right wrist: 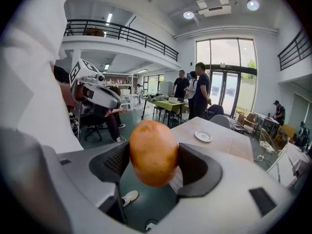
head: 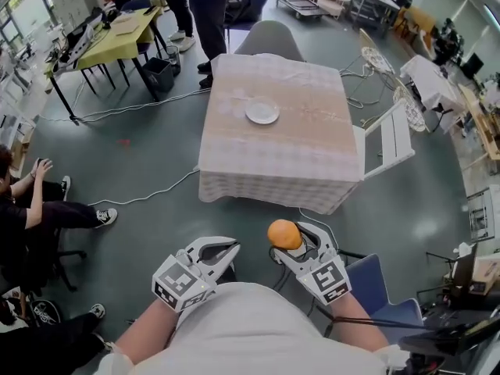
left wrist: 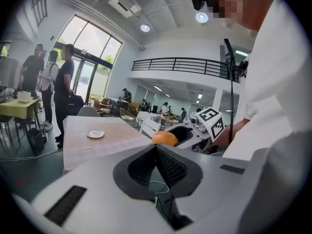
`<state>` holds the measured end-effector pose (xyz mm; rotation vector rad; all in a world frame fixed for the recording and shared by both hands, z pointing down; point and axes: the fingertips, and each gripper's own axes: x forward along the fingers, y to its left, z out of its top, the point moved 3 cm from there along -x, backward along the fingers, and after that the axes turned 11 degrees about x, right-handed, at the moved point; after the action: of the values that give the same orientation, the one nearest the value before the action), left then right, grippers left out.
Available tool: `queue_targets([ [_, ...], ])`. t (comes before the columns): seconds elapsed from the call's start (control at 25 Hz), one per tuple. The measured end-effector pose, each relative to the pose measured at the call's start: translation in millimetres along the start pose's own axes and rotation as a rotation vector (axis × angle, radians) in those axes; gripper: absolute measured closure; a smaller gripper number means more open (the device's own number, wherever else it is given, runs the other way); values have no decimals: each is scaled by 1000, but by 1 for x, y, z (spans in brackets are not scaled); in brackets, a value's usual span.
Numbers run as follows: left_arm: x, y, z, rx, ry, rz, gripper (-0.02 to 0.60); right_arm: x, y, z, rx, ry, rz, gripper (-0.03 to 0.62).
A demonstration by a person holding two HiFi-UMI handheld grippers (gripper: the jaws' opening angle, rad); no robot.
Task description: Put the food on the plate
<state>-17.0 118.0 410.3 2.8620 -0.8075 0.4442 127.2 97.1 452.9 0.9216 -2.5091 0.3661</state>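
An orange, potato-shaped food item (head: 284,234) (right wrist: 152,152) is clamped between the jaws of my right gripper (head: 291,241) (right wrist: 154,162), held in front of my chest well short of the table. The food (left wrist: 165,138) also shows in the left gripper view, just past the left jaws. My left gripper (head: 222,258) (left wrist: 156,156) hangs beside it with its jaws shut together and nothing between them. A small white plate (head: 262,112) (left wrist: 95,133) (right wrist: 203,136) lies near the middle of the cloth-covered table (head: 297,158), far ahead of both grippers.
A grey chair (head: 269,39) stands at the table's far side and a white folding chair (head: 387,141) at its right. Cables trail on the green floor. People stand by a yellow-green table (head: 117,33) at back left; a seated person (head: 31,205) is at left.
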Motion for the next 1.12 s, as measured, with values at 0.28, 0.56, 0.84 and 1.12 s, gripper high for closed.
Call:
queue_targets([
  [0.28,14,90,22,58,-35,-101,572,56,-54,53,9,-4,-137,267],
  [0.56,13,148,16,-23,-51,-79,572,115,-101,73,-3,54,-151,267],
  [0.84,16,206,16,-61,-39,67,572,196,-181,87,-46,90,-110,267],
  [1.12,45,265,39,-137,-46,255,572,278,-272,97,-114,139,-16,267],
])
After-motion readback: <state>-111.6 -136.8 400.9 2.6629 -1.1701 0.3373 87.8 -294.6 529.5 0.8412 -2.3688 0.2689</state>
